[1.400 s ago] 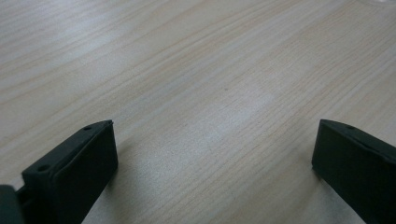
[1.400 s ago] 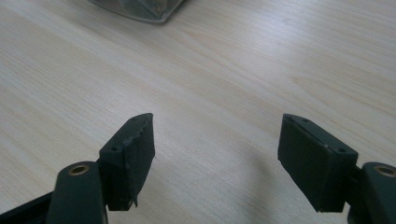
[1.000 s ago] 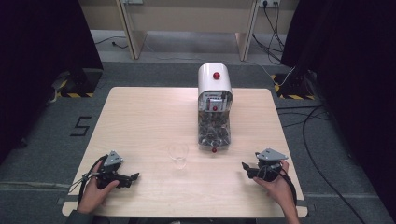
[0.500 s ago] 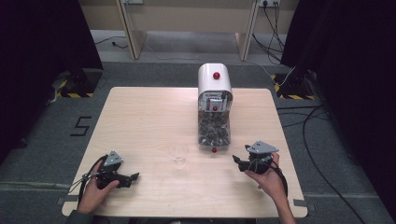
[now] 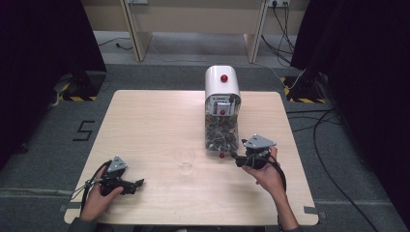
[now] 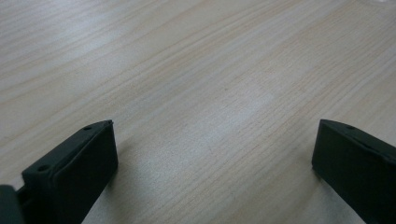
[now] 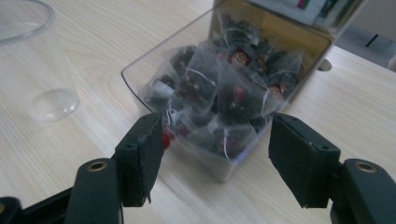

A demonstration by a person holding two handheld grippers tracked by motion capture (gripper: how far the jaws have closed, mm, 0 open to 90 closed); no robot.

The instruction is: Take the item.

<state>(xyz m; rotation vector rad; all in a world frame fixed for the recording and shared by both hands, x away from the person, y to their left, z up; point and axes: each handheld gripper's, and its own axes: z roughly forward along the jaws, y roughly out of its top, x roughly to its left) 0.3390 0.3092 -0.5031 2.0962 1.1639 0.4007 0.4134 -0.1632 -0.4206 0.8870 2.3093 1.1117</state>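
Gripper (image 7: 215, 149) gapes before tea-bag bin (image 7: 219, 93), beside cup (image 7: 32, 65).

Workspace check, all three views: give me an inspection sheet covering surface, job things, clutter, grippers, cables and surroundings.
Surface: light wooden table, bare grain, no spills seen.
Job's things: white dispenser with a clear tray of tea bags; empty clear plastic cup upright, apart from the tray.
Clutter: nothing seen.
Grippers: left gripper low at the near left, jaws open over bare wood; right gripper at the tray's near end, jaws open and holding nothing.
Cables: black cable trails from the left gripper; more cables lie on the floor.
Surroundings: grey floor, a "5" marking, dark curtains.
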